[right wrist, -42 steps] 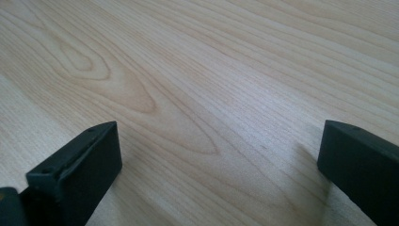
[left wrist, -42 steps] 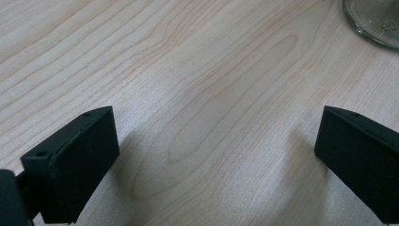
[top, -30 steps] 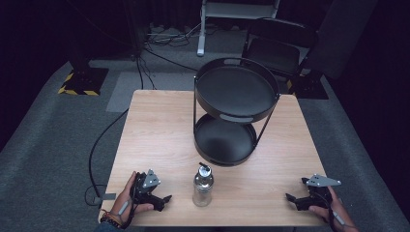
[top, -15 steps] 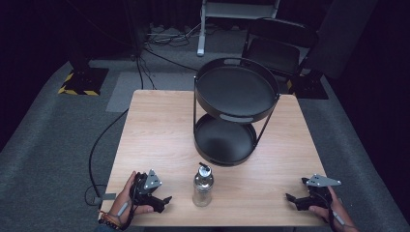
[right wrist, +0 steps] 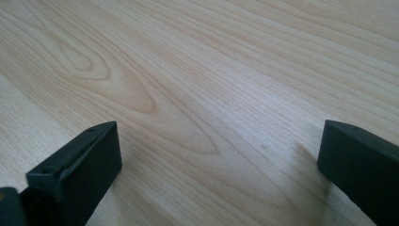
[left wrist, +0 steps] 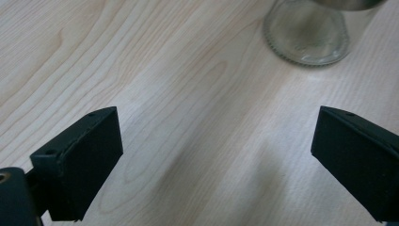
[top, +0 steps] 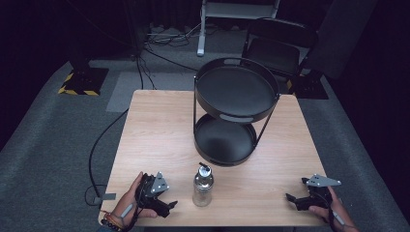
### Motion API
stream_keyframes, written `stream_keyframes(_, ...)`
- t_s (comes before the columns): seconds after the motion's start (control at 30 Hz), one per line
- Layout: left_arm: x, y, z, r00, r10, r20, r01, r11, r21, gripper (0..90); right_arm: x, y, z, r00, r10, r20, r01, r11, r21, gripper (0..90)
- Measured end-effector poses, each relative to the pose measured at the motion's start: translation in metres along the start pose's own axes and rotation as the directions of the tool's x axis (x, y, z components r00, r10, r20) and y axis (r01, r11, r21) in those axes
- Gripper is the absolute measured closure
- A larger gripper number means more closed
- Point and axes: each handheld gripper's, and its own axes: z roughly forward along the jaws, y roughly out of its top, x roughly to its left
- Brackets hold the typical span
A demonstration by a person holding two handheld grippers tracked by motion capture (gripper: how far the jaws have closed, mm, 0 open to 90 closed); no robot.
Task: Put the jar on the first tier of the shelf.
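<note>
Overhead, a light wooden surface [top: 159,125] carries a black two-tier round tray stand [top: 235,113] toward its far side. Nearer the person, a clear glass bottle [top: 202,184] stands upright. At the near left corner, the left tool [top: 167,207] rests on the surface, jaws spread wide and empty, just beside the bottle. At the near right corner, well apart, the right tool [top: 291,199] likewise lies released, holding nothing.

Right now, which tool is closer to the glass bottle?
Left. The left tool sits just to the left of the glass bottle, jaws open toward it. The right tool rests far off near the table's right edge, also open.
</note>
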Motion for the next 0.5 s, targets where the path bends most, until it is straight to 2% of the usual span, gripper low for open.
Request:
stream_keyframes(0.33, -0.009, 0.011, -0.001, 0.9992, 0.033, 0.021, -0.033, 0.9995, 0.004, 2.9, 0.0, 0.0, 0.0, 1.0, 0.0, 0.0, 0.0, 1.0, 0.0, 0.0)
stream_keyframes(0.5, -0.012, 0.016, -0.001, 0.9984, 0.052, 0.02, -0.053, 0.9983, 0.026, 3.3, 0.0, 0.0, 0.0, 1.0, 0.0, 0.0, 0.0, 1.0, 0.0, 0.0)
